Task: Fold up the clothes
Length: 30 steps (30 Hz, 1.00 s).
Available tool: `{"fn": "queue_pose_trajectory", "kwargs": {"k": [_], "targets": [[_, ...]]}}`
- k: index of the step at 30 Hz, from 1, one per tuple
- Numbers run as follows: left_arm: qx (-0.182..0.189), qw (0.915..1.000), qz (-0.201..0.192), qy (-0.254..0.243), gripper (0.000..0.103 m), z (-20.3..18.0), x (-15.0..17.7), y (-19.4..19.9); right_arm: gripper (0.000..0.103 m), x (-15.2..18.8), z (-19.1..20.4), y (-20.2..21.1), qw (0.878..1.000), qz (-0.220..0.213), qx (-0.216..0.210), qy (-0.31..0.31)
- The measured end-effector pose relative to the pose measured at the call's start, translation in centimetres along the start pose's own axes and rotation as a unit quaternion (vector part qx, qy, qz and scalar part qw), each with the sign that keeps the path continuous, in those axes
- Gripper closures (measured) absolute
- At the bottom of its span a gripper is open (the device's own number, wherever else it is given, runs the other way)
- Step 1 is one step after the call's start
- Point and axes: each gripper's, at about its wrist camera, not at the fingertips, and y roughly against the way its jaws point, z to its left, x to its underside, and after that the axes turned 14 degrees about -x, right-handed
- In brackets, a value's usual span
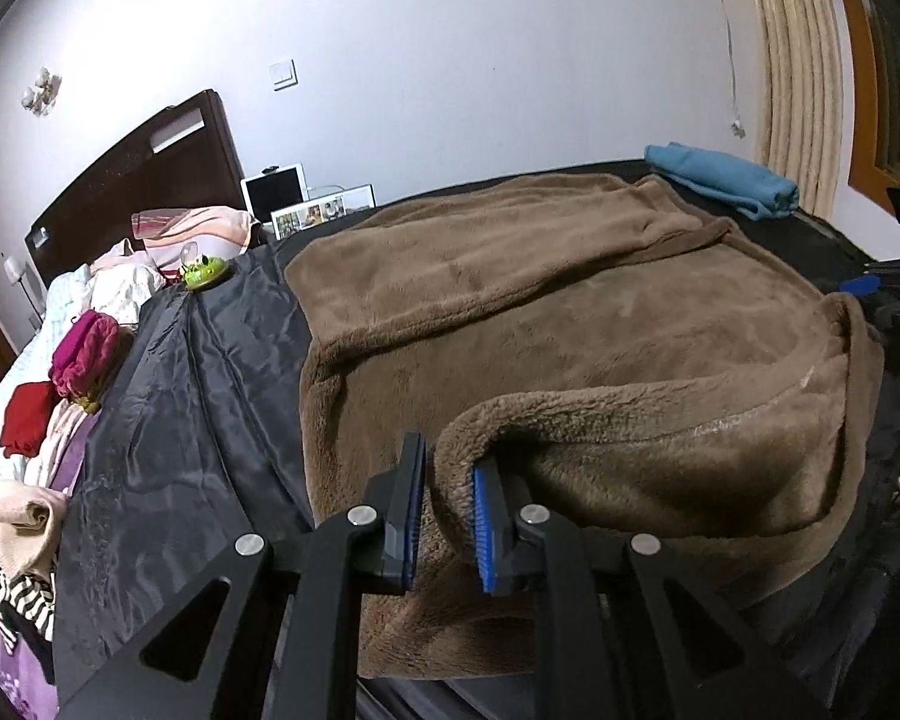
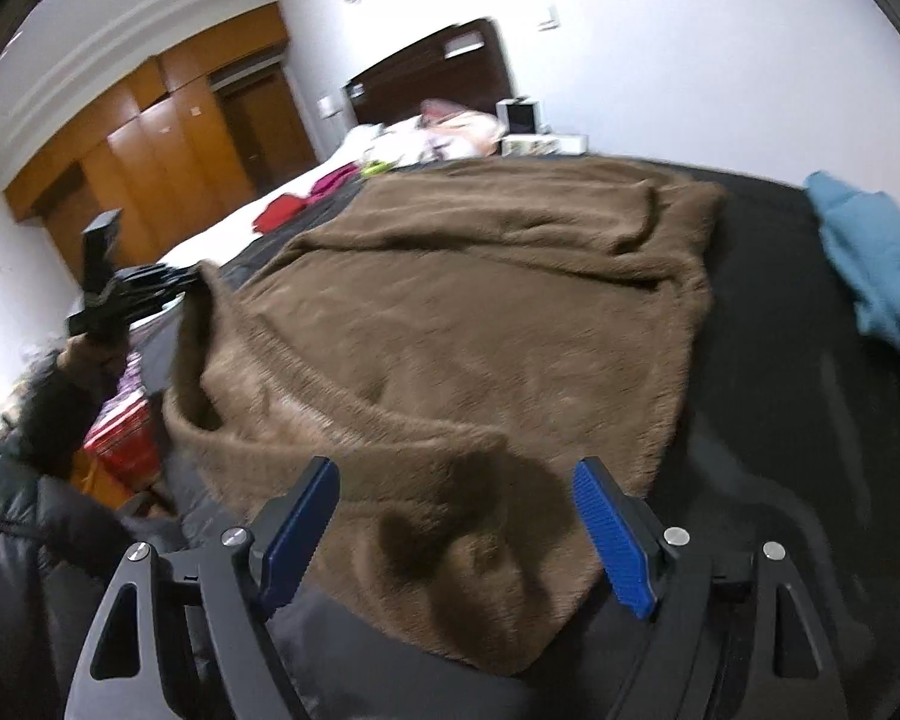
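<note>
Left claw point(image 1: 447, 516) pinches the brown fleece garment's point(image 1: 570, 324) hem; right claw point(image 2: 456, 534) hangs spread above it.

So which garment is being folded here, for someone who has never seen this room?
Find the dark sheet covering the near end of the bed. The brown fleece lies spread across its middle, its near edge in the left tongs. It is plush and far larger than the folded blue cloth at the far corner.

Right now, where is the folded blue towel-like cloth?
The folded blue cloth lies on the black sheet at the bed's far corner, just beyond the brown fleece garment and near the cream curtain; it sits at the right edge in the right wrist view.
</note>
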Motion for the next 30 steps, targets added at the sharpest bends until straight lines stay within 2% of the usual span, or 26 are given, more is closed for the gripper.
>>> {"fn": "queue_pose_trajectory", "kwargs": {"k": [6,7,8,9,10,11,12,15,16,17,18,19,20,22,24,27,30], "targets": [[0.003,0.9999,0.014,0.002,0.085,0.1,-0.3,-0.9,0.021,0.5,-1.0,-2.9,0.999,0.045,-0.025,-0.008],[0.004,0.9998,0.017,0.003,0.085,0.1,-0.3,-1.1,0.026,0.5,-0.9,-3.4,0.998,0.051,-0.024,-0.005],[0.004,0.9998,0.02,0.003,0.085,0.2,-0.3,-1.2,0.046,0.4,-0.7,-3.5,0.998,0.051,-0.02,-0.003],[0.003,0.9997,0.023,0.004,0.085,0.3,-0.3,-1.4,0.058,0.3,-0.4,-3.6,0.999,0.051,-0.015,-0.001],[0.003,0.9996,0.027,0.004,0.085,0.4,-0.4,-1.6,0.075,0.2,-0.2,-3.7,0.999,0.05,-0.011,0.001],[0.003,0.9995,0.031,0.004,0.085,0.5,-0.4,-1.9,0.086,-0.1,0.0,-3.3,0.999,0.039,-0.01,-0.002],[0.006,0.9994,0.034,0.006,0.085,0.6,-0.4,-2.0,0.088,-0.4,0.1,-2.8,1.0,0.026,-0.01,-0.005],[0.02,0.9988,0.043,0.011,0.085,0.8,-0.6,-2.7,0.089,-0.9,0.0,-2.0,1.0,0.004,0.009,-0.009],[0.021,0.9986,0.047,0.011,0.082,0.7,-0.8,-3.0,0.09,-1.1,0.0,-1.7,1.0,-0.003,0.015,-0.01],[0.021,0.9984,0.051,0.011,0.07,0.7,-0.9,-3.3,0.09,-1.2,-0.1,-1.5,1.0,-0.01,0.022,-0.011],[0.021,0.9982,0.055,0.012,0.062,0.7,-1.0,-3.6,0.09,-1.4,-0.1,-1.2,0.999,-0.017,0.029,-0.012],[0.018,0.9982,0.056,0.013,0.047,0.7,-1.2,-3.9,0.089,-1.5,-0.2,-1.0,0.999,-0.024,0.036,-0.013],[0.018,0.9981,0.056,0.015,0.037,0.8,-1.2,-4.1,0.089,-1.7,-0.2,-0.7,0.999,-0.031,0.042,-0.015],[0.029,0.9977,0.057,0.023,0.029,1.1,-1.3,-4.3,0.089,-2.0,-0.3,-0.2,0.997,-0.044,0.056,-0.017],[0.054,0.9962,0.057,0.037,0.024,1.7,-1.2,-4.2,0.089,-2.3,-0.4,0.3,0.996,-0.058,0.069,-0.019],[0.095,0.9935,0.048,0.039,0.023,2.4,-0.7,-3.3,0.09,-2.4,-1.1,-0.1,0.995,-0.052,0.076,-0.025],[0.116,0.9925,0.035,0.012,0.022,2.0,-0.1,-2.3,0.089,-2.6,-1.7,-0.5,0.996,-0.048,0.074,-0.032]]}}
